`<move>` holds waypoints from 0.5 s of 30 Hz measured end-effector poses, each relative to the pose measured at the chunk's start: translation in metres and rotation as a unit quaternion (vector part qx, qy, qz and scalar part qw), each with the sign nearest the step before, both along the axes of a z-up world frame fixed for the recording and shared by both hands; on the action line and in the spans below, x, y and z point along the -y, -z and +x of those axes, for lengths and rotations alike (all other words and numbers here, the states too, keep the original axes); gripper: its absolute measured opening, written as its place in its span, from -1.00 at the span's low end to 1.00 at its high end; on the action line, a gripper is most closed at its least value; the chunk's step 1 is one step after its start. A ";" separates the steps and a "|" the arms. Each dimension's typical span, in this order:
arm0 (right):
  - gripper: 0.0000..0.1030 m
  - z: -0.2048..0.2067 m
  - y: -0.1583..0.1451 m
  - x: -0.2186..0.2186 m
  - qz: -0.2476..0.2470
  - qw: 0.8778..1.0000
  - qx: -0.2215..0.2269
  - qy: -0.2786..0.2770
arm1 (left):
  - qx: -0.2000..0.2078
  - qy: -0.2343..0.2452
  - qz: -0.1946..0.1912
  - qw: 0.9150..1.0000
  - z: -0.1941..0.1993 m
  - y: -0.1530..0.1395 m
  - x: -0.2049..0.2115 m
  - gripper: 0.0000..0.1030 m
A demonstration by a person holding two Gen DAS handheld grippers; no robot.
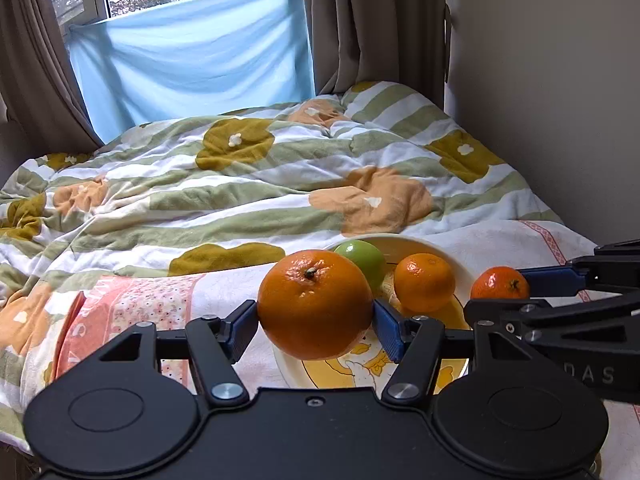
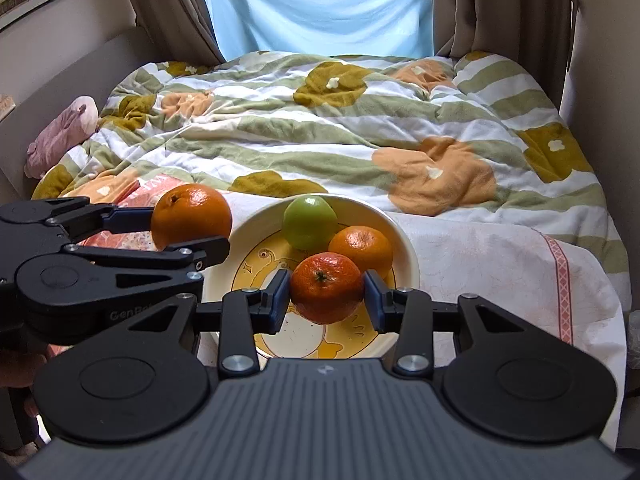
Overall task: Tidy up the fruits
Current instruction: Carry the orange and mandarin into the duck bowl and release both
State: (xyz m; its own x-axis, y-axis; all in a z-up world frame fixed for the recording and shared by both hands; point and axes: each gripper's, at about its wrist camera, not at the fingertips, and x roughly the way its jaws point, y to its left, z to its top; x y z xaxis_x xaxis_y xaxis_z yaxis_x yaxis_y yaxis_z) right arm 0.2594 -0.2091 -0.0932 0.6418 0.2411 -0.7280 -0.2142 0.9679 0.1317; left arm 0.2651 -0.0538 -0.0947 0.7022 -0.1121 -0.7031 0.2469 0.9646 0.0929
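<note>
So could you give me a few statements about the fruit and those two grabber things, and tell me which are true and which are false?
1. The left gripper is clamped on a large orange. True.
2. The right gripper is empty. False: it is clamped on a small reddish tangerine.
3. A green apple lies in the bowl. True.
4. The bowl holds three bananas. False: it holds the apple and a small orange; no bananas show.
5. The bowl stands on a bare wooden table. False: it rests on a bed, on a pale printed cloth in front of a flowered quilt.
</note>
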 end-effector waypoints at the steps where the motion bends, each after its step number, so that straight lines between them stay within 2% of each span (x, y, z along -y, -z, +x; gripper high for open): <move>1: 0.06 0.002 0.004 -0.001 -0.001 1.000 -0.003 -0.002 | -0.004 0.002 0.002 1.000 0.005 0.005 0.002 0.29; 7: 0.06 0.014 0.030 -0.003 0.001 0.999 -0.033 -0.004 | -0.028 0.019 0.024 0.999 0.027 0.033 0.013 0.29; 15: 0.06 0.028 0.046 0.000 -0.001 0.999 -0.053 0.006 | -0.052 0.035 0.036 0.997 0.040 0.051 0.019 0.29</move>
State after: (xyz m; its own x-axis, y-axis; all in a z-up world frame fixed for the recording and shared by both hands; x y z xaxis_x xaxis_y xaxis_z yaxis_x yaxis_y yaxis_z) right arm 0.2873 -0.2090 -0.1387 0.5634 0.2323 -0.7929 -0.1869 0.9706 0.1515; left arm 0.3046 -0.0731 -0.1460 0.6177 -0.1048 -0.7794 0.3258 0.9361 0.1324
